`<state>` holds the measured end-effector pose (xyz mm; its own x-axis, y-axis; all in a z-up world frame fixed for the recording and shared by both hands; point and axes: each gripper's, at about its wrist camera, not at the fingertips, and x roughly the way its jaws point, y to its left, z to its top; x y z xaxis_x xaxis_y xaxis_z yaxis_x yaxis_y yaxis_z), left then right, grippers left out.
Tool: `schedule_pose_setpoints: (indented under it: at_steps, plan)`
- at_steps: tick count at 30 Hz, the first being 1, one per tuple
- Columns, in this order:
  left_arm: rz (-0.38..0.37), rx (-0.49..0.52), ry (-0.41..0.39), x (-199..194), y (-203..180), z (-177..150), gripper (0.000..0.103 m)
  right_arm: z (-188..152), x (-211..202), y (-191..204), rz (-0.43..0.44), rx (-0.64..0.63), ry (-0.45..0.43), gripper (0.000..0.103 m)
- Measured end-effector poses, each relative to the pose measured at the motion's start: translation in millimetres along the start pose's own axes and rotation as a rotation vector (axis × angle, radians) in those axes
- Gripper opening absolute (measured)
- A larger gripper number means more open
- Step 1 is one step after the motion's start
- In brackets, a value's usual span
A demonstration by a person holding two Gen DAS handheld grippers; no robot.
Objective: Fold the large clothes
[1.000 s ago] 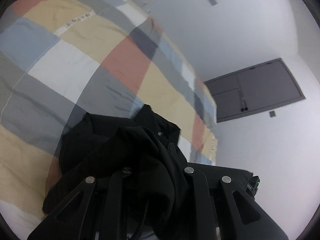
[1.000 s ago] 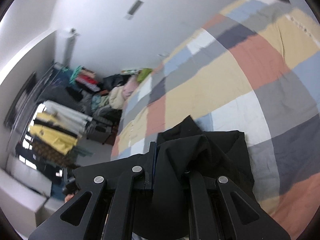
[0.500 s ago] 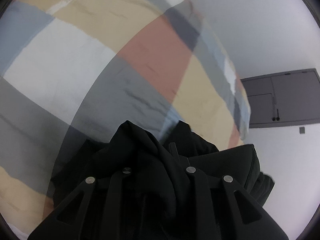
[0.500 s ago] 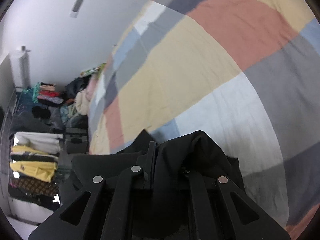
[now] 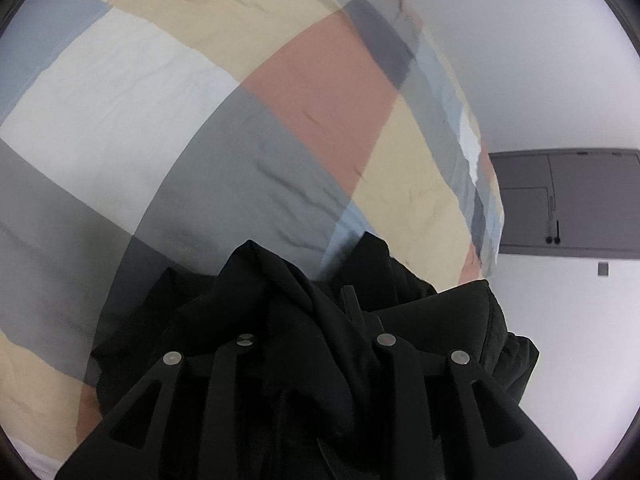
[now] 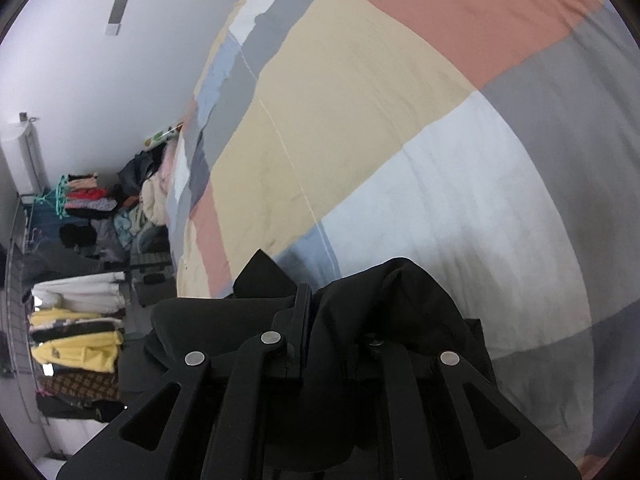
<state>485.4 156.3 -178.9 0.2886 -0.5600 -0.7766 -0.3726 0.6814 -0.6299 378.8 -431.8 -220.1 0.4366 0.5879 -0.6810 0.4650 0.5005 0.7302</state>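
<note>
The left gripper (image 5: 312, 312) is clamped on the black garment (image 5: 288, 288). The right gripper (image 6: 336, 320) pinches the same black cloth (image 6: 400, 300) too. The cloth bunches at 6 o'clock in both views, over the checked bedspread (image 5: 280, 160).

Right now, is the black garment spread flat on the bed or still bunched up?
Bunched up. The black garment is gathered in crumpled folds between both grippers' fingers, over the checked bedcover; cannot tell how much hangs below.
</note>
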Motion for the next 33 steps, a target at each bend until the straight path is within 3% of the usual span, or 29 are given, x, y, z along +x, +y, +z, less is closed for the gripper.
schedule_pose_setpoints:
  at_steps: [3, 5, 6, 8, 9, 10, 14, 17, 18, 19, 22, 27, 33]
  plan:
    - [0.005, 0.021, -0.02, -18.8, -4.0, -11.6, 0.028, -6.9, -11.1, 9.6, 0.022, -0.021, 0.008, 0.017]
    - [0.01, 0.044, -0.037, -31.7, -8.1, -18.7, 0.039, -11.5, -17.7, 18.1, 0.026, -0.041, 0.014, 0.022]
    - [0.01, 0.057, -0.046, -37.5, -9.2, -21.8, 0.045, -13.6, -24.1, 21.3, 0.031, -0.051, 0.016, 0.029]
    - [0.017, 0.11, -0.107, -60.9, -18.1, -31.0, 0.076, -16.8, -38.8, 29.3, 0.043, -0.075, 0.0, 0.056]
    - [0.029, 0.131, -0.142, -71.2, -21.3, -33.9, 0.083, -17.8, -49.6, 34.8, 0.036, -0.096, -0.023, 0.069]
    - [0.054, 0.167, -0.208, -88.4, -27.3, -38.7, 0.088, -18.4, -59.5, 41.4, 0.016, -0.122, -0.047, 0.073]
    - [0.133, 0.317, -0.377, -133.6, -56.1, -63.0, 0.088, -28.8, -93.9, 79.7, -0.13, -0.308, -0.172, 0.073]
    - [0.137, 0.426, -0.477, -146.1, -82.3, -91.9, 0.089, -55.5, -109.5, 121.8, -0.207, -0.483, -0.276, 0.077]
    - [0.138, 0.453, -0.498, -146.3, -88.0, -99.5, 0.092, -66.1, -109.3, 132.8, -0.224, -0.535, -0.302, 0.079]
    - [0.15, 0.502, -0.523, -144.8, -98.0, -112.0, 0.103, -79.5, -106.5, 144.4, -0.24, -0.592, -0.322, 0.08]
    - [0.209, 0.635, -0.584, -131.6, -120.5, -144.3, 0.103, -118.9, -87.4, 166.5, -0.233, -0.713, -0.362, 0.081]
    - [0.212, 0.699, -0.521, -80.7, -123.6, -170.2, 0.103, -185.6, -25.1, 171.2, -0.199, -0.834, -0.347, 0.081]
    - [0.315, 0.713, -0.436, -9.0, -100.4, -165.7, 0.103, -216.1, 55.7, 152.6, -0.304, -0.906, -0.301, 0.081]
